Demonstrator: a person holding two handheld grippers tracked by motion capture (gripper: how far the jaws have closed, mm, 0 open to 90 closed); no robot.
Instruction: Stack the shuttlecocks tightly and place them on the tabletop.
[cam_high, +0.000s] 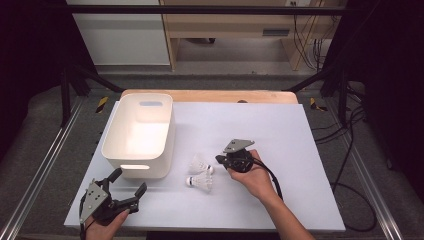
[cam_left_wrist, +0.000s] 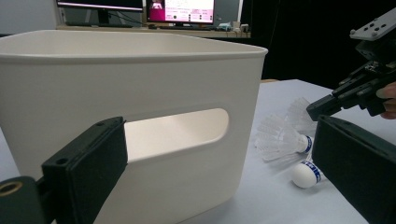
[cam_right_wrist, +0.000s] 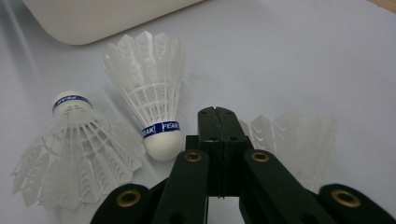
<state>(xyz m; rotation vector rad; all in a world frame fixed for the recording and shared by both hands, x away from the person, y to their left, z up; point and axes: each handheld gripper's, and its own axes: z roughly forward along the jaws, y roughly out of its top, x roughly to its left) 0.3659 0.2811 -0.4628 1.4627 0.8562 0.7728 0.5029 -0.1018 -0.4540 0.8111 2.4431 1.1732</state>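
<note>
At the lower left of the high view, your left gripper (cam_high: 128, 183) sits near the front edge of the table (cam_high: 280, 130), its fingers spread wide with nothing between them; in the left gripper view the two flat, matte black pads frame the near wall of the bin (cam_left_wrist: 140, 93). Toward the lower middle of the high view, your right gripper (cam_high: 220, 159) rests in your hand, angled toward the shuttlecocks. Its fingers (cam_right_wrist: 211, 140) are pressed flat together, and in the right gripper view a third shuttlecock (cam_right_wrist: 299, 140) with translucent, ribbed plastic feathers lies just behind them, but you cannot tell whether the closed fingers pinch any part of it. Just to the left of that gripper, two more shuttlecocks lie on their sides on the smooth white table: the nearer shuttlecock (cam_high: 201, 181) and the farther shuttlecock (cam_high: 201, 163), close beside each other. Each has a rounded white cork head with a blue band and a flaring skirt of lacy, see-through vanes. Further up and left stands the white plastic bin (cam_high: 140, 132), a rounded rectangular tub with smooth, slightly glossy walls and an oval handle slot cut in its near end. Beyond the white sheet, a strip of light wood (cam_high: 210, 95) edges the table's far side.
</note>
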